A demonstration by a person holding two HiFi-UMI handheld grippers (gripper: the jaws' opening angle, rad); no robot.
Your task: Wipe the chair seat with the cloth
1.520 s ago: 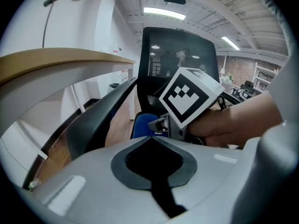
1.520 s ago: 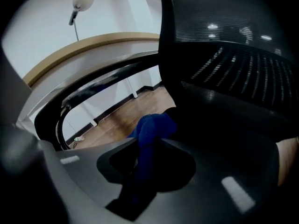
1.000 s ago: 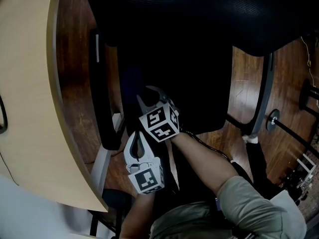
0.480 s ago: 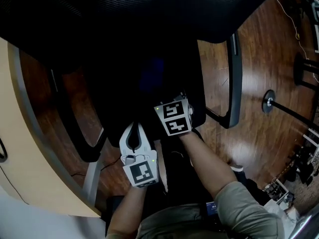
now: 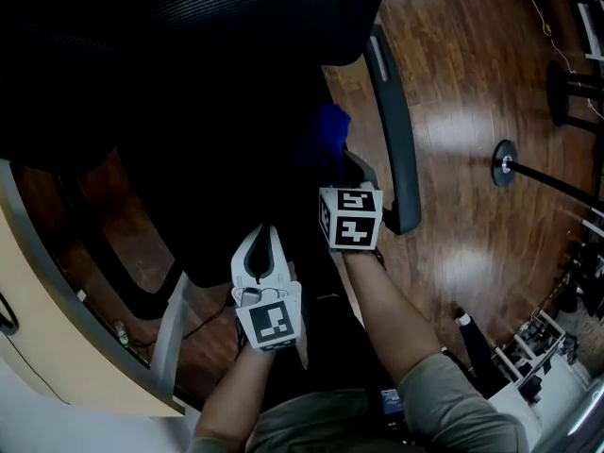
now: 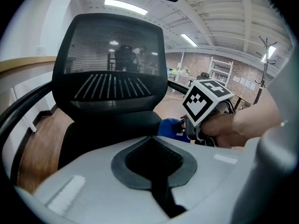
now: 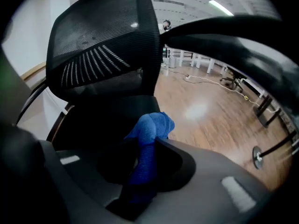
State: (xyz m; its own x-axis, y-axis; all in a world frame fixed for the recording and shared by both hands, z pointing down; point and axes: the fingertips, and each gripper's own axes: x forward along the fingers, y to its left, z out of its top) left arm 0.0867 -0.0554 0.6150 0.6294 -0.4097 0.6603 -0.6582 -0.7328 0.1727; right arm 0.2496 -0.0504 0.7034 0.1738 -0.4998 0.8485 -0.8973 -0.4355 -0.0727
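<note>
1. The cube on the right gripper (image 5: 340, 159) shows black-and-white square markers, as does the cube on the left gripper (image 5: 267, 236). They are patterns, not letters.
2. The head view is very dark. The chair seat (image 5: 226, 187) reads as a near-black mass, and its front and left edges are hard to trace. The mesh backrest (image 6: 110, 64) is cut off at the top of that view.
3. The blue cloth (image 7: 152, 125) is pinched between the right gripper's jaws. Its bunched end sticks out past the tips at the seat's right edge, just beside the armrest (image 5: 394, 140). Whether it touches the seat is unclear.
4. The left gripper's jaws are pressed together with nothing between them, and it hangs off the seat's front edge.
5. The wooden floor (image 5: 472, 83) and a curved desk (image 5: 57, 347) border the chair.
</note>
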